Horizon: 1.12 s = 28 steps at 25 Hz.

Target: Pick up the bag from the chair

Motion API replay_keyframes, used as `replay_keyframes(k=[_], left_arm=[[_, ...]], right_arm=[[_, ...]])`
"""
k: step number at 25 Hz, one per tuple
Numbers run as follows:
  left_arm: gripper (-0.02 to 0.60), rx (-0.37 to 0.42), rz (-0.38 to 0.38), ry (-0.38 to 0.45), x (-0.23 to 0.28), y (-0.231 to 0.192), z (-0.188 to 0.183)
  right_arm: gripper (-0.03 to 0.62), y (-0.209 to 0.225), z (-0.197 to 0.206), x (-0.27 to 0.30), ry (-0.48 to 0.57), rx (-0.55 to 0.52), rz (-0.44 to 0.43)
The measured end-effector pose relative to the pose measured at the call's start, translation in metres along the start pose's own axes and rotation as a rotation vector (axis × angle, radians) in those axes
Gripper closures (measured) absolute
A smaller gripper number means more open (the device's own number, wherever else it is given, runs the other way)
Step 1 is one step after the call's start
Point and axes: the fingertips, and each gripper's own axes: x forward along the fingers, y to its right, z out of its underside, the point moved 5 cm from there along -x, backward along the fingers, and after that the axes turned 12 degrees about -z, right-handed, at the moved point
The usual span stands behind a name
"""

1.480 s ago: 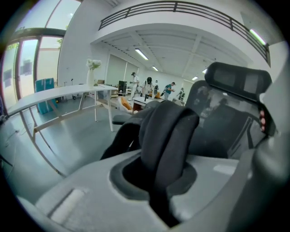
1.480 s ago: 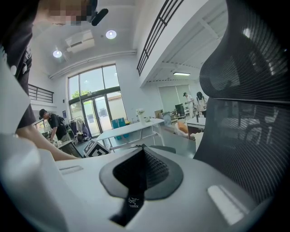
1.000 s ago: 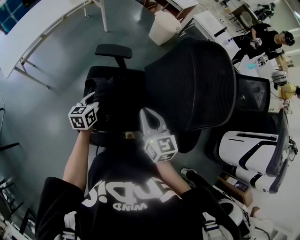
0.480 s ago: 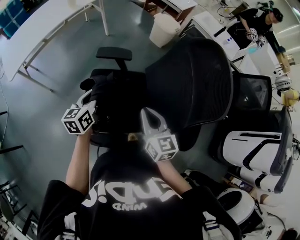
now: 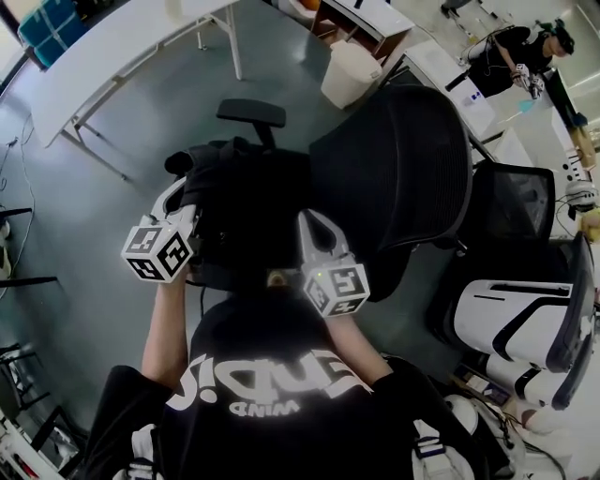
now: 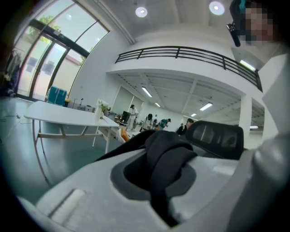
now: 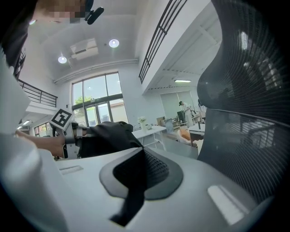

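a long white table stands on the grey-green floor at upper left, with blue crates past its far end and a white bin to its right. at right are a black mesh office seat and a white and black machine, with a person in black at top right. tall windows and a dark balcony railing show far off.

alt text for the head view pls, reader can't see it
Seen from above, a person in a black T-shirt grips a black bag with two hand-held tools, the left tool and the right tool shut on its sides. A black mesh office chair stands behind it on a grey floor, a white table further off.
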Motion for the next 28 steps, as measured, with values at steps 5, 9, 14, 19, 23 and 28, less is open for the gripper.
replay_keyframes(k=[5, 9, 14, 19, 23, 28], left_arm=[[0.557, -0.030, -0.043, 0.038, -0.024, 0.009, -0.008], [0.557, -0.061, -0.079, 0.058, -0.044, 0.013, -0.010], [0.557, -0.077, -0.112, 0.075, -0.071, 0.008, -0.014], [0.557, -0.077, -0.116, 0.104, -0.104, 0.005, -0.009], [0.557, -0.081, -0.097, 0.116, -0.129, 0.001, -0.003], [0.558, -0.069, -0.061, 0.129, -0.166, 0.001, -0.002]], right_arm=[[0.592, -0.008, -0.001, -0.008, -0.004, -0.006, -0.057], [0.592, -0.016, 0.003, -0.011, -0.024, -0.005, -0.117], [0.592, -0.029, 0.010, -0.005, -0.053, 0.002, -0.173], [0.592, -0.047, 0.024, -0.012, -0.071, -0.007, -0.193], [0.592, -0.068, 0.038, -0.025, -0.073, -0.009, -0.182], [0.592, -0.104, 0.055, -0.050, -0.071, 0.001, -0.152]])
